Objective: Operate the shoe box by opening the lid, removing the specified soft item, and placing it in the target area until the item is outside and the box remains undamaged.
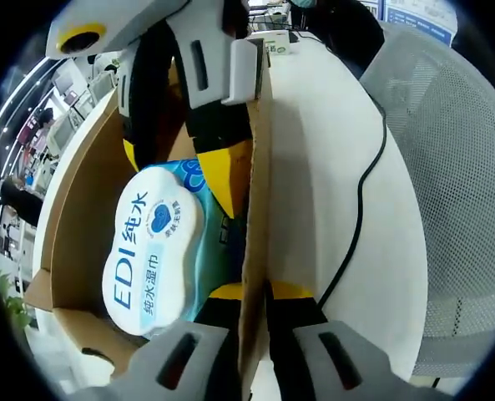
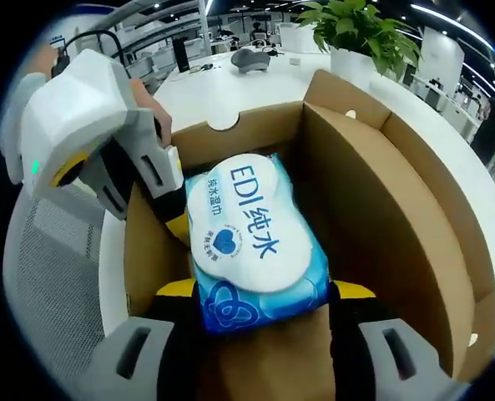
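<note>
Box lid is already open. In the left gripper view, the left tool (image 1: 251,313) is seen clamped on the near wall of the shoe box (image 1: 80,209), one jaw inside, one outside, pinching the cardboard edge. The wet-wipe pack (image 1: 151,251) lies inside the box, just left of that wall, its long axis running along the wall. Further in, the right tool (image 1: 201,125) is reaching down at the pack's far end. To the right, the white counter (image 1: 314,150) is crossed by a black cable (image 1: 360,200); a mesh chair (image 1: 456,167) is beyond.

In the right gripper view, the left tool (image 2: 159,188) is seen at left on the box (image 2: 381,192) wall. The right tool (image 2: 260,309) straddles the pack's (image 2: 247,242) near end, jaws apart to either side; contact looks likely but a firm clamp cannot be confirmed. Pack's long axis points straight away from this tool, which is the nearer one. A lift straight up is needed; box walls stand close on both sides. A potted plant (image 2: 356,29) sits on the counter (image 2: 230,88) beyond.
</note>
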`<action>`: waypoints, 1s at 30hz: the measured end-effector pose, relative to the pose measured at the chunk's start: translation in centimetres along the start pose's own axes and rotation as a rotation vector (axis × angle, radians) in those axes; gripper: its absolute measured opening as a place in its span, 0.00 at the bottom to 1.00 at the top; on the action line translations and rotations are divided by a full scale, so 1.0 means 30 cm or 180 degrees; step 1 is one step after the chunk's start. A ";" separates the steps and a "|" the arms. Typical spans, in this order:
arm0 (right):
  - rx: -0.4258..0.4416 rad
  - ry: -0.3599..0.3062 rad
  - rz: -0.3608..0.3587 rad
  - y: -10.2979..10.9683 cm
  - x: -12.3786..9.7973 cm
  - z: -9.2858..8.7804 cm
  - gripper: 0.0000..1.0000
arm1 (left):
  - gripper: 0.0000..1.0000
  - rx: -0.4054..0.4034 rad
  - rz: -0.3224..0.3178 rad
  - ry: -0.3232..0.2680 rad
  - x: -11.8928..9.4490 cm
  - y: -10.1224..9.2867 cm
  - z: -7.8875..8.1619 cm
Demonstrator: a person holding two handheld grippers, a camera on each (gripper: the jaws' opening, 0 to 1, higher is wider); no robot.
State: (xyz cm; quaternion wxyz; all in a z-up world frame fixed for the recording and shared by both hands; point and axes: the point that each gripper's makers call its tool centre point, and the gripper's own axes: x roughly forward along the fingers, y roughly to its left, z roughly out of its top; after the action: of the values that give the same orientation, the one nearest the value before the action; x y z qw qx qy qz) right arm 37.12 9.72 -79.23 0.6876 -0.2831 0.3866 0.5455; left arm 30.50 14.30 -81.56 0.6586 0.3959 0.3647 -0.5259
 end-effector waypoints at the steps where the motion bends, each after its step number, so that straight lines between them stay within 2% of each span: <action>1: -0.0007 0.0006 0.0003 -0.004 -0.003 -0.004 0.60 | 0.04 0.0001 0.0000 0.0000 0.000 0.000 0.000; 30: -0.0030 0.0138 0.0004 -0.077 -0.092 -0.144 0.60 | 0.04 -0.0004 -0.0004 0.0002 -0.001 -0.001 0.001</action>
State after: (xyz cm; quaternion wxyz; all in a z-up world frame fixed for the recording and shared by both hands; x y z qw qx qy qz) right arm 38.11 4.17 -79.33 0.6774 -0.2978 0.3990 0.5415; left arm 30.48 14.28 -81.53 0.6584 0.3955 0.3655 -0.5259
